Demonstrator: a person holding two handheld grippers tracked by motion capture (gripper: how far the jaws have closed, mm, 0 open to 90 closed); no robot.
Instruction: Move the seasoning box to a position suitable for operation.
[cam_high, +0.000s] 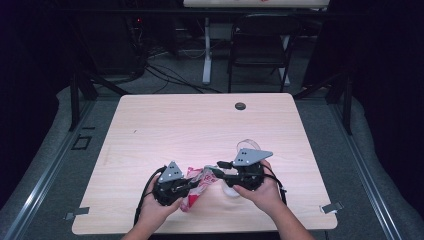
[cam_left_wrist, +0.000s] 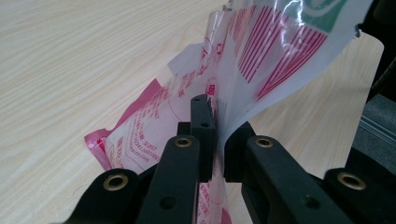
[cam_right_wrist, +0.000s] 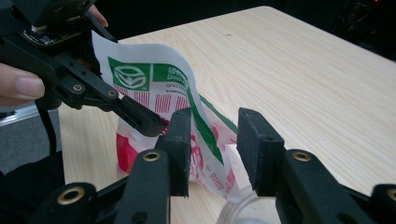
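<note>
A thin plastic bag (cam_high: 196, 189), white with red and green print, stands crumpled near the table's front edge between my two grippers. My left gripper (cam_left_wrist: 217, 135) is shut on a fold of the bag (cam_left_wrist: 271, 51), whose upper part rises past the jaws. In the right gripper view the left gripper (cam_right_wrist: 149, 122) pinches the bag (cam_right_wrist: 154, 84) from the left. My right gripper (cam_right_wrist: 217, 140) faces it with its jaws apart. The bag's green-striped edge hangs between them, against the left jaw and free of the right one. In the high view the right gripper (cam_high: 214, 170) points left at the bag.
The wooden table (cam_high: 200, 125) has a round cable hole (cam_high: 240, 106) at its far edge. A clear round rim (cam_right_wrist: 243, 210) lies just under my right gripper. A folding chair (cam_high: 260, 45) stands beyond the table. Tape tabs (cam_high: 332, 207) mark the front corners.
</note>
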